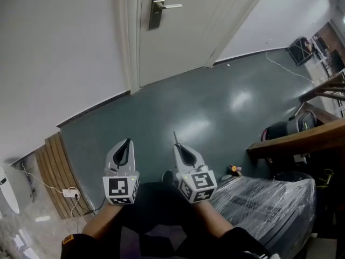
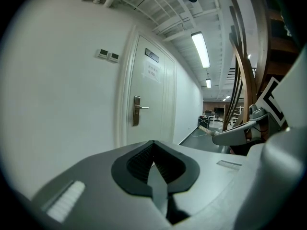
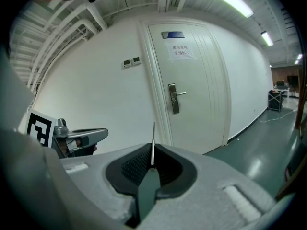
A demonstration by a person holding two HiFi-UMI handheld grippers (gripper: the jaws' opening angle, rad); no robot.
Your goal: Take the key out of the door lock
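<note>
Btwn R tongs (image 3: 152, 167): key (image 3: 153, 143).

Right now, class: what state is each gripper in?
Left gripper: closed, nothing between its jaws.
Right gripper: closed on the key.

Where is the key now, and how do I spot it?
Facing the white door, look down to the two grippers above the dark floor. The key is the thin metal sliver poking from the shut jaws of the right gripper; the left gripper holds nothing.
</note>
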